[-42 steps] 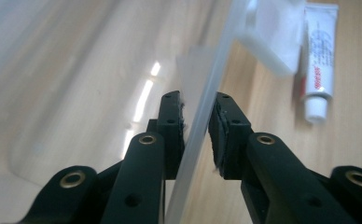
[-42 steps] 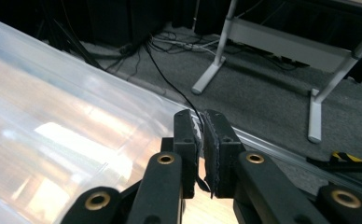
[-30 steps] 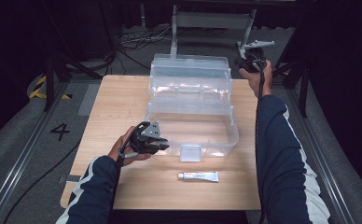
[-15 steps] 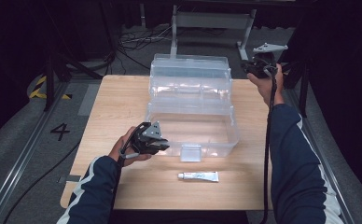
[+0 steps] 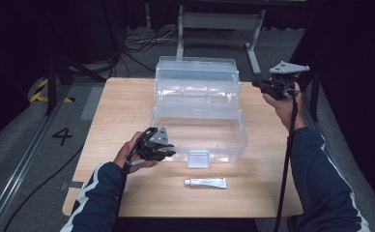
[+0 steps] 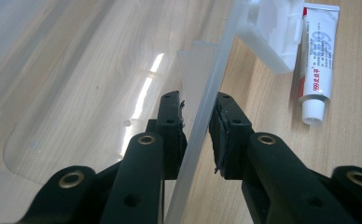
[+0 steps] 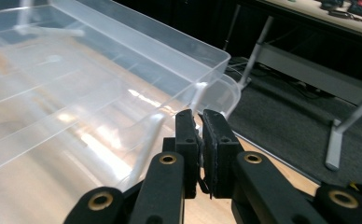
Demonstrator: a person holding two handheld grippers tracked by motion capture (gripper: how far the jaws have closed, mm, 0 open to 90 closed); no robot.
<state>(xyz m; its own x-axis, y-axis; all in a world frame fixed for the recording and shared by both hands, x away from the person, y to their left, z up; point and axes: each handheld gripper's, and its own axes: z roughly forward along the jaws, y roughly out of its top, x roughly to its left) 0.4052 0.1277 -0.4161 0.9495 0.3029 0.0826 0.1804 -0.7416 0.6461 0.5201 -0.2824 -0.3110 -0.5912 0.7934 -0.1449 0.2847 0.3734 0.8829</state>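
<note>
A clear plastic box (image 5: 202,130) stands mid-table with its lid (image 5: 197,79) swung open behind it. My left gripper (image 5: 170,151) sits at the box's front left corner. In the left gripper view the left gripper (image 6: 198,100) is shut on the box's thin clear wall (image 6: 195,144), one pad on each side. The box's latch (image 6: 272,32) lies ahead of it. A white tube with red print (image 5: 206,182) lies on the table in front of the box. My right gripper (image 5: 260,85) hovers right of the lid. In the right gripper view the right gripper (image 7: 198,114) is shut with nothing between its jaws.
The wooden table (image 5: 122,106) ends just behind the lid, with a metal stand (image 5: 219,21) and cables on the floor beyond. From the right gripper, the open box (image 7: 100,93) lies to the left and the table edge with a grey frame leg (image 7: 337,135) to the right.
My right gripper has moved to the right, away from the lid's right end. The left hand and the box have stayed where they were.
</note>
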